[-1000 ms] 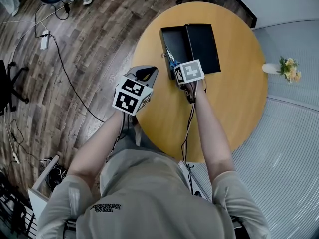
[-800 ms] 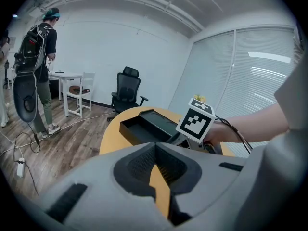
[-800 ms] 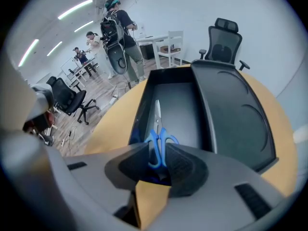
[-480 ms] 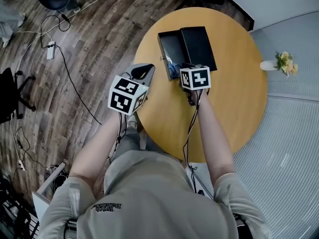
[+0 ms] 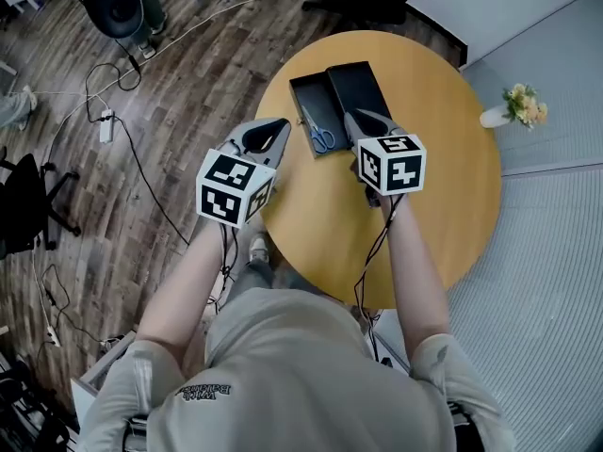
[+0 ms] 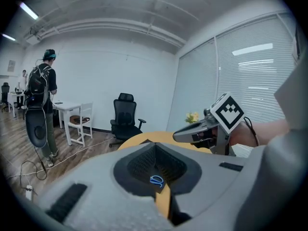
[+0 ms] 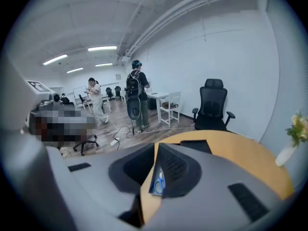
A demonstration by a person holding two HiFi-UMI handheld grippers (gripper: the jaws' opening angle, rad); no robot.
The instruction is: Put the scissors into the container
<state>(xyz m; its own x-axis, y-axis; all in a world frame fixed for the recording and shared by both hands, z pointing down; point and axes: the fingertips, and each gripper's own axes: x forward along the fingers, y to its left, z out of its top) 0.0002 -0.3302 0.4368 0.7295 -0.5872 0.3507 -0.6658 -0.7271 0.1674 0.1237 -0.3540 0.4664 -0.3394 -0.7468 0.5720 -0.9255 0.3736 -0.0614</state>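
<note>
Blue scissors (image 5: 321,137) lie in the container (image 5: 301,90); left hand-held gripper (image 5: 279,124) and right hand-held gripper (image 5: 356,117) hover closed nearby.

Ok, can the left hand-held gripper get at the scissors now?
Probably yes: the scissors lie uncovered in the open box, nothing stands between them and the left hand-held gripper, though its jaws are together.

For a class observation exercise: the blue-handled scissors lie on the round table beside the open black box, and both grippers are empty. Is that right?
Not quite. The scissors lie inside the open black box, in its left half, not on the table beside it; the head view shows this. Both the left gripper and the right gripper are indeed empty.
</note>
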